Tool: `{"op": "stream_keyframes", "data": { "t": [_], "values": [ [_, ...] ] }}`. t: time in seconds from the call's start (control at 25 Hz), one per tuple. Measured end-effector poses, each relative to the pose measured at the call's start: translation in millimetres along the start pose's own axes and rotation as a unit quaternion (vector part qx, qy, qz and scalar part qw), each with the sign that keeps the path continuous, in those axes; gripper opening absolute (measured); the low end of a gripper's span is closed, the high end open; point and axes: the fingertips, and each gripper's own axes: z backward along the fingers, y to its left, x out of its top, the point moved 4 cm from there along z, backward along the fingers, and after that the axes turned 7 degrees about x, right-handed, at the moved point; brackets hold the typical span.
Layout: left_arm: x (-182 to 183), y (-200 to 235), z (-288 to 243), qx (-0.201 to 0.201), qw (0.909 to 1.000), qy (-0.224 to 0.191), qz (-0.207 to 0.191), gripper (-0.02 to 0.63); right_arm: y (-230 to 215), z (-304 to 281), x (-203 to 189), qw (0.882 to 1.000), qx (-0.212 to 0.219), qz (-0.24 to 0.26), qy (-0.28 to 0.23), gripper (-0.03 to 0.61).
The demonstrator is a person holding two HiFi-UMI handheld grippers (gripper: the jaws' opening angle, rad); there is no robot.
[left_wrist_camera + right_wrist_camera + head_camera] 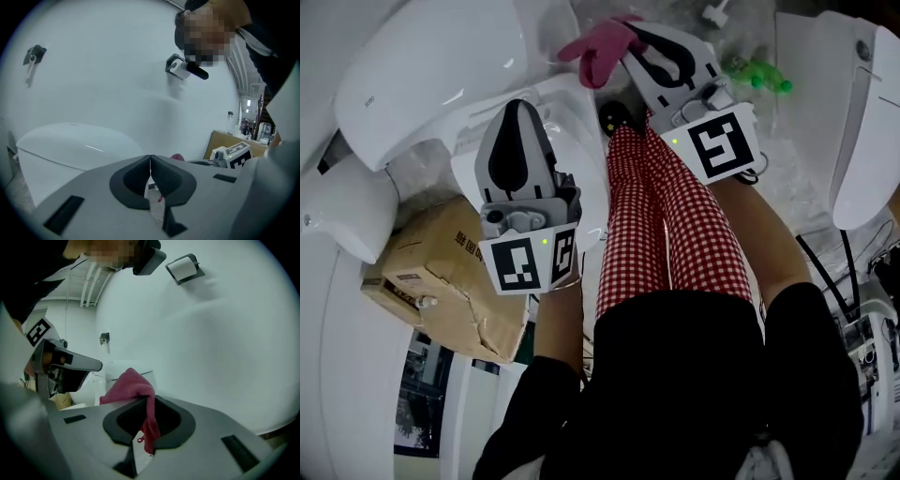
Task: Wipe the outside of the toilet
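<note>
Right tongs (149, 404) gripped pink cloth (127, 384). Left tongs (150, 161) were closed together, empty. Advised: press cloth flat on toilet (431, 66) at far left, using overlapping strokes.

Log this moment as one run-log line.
left gripper: shut, empty | right gripper: shut on pink cloth | toilet: cloth contact unclear

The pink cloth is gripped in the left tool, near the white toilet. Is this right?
No. The pink cloth is gripped in the right tool, not the left, near the white toilet; the right gripper view shows it between the jaws.
</note>
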Motion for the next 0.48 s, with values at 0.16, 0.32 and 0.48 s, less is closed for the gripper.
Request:
{"op": "stream_keyframes", "data": {
  "t": [0.16, 0.32, 0.48],
  "values": [
    [-3.2, -0.1, 1.0, -0.003, 1.0, 0.0, 0.003, 0.011, 20.1, -0.2, -16.9, 0.999, 0.029, 0.0, 0.023, 0.057],
    [-6.8, 0.8, 3.2, -0.003, 1.0, 0.001, 0.0, 0.011, 31.6, -3.5, -35.1, 0.998, 0.036, -0.014, 0.041, 0.057],
    [-13.0, 5.8, 5.4, 0.004, 1.0, 0.004, 0.002, 0.011, 38.4, -12.3, -53.1, 0.997, 0.041, -0.026, 0.058, 0.057]
  ]
}}
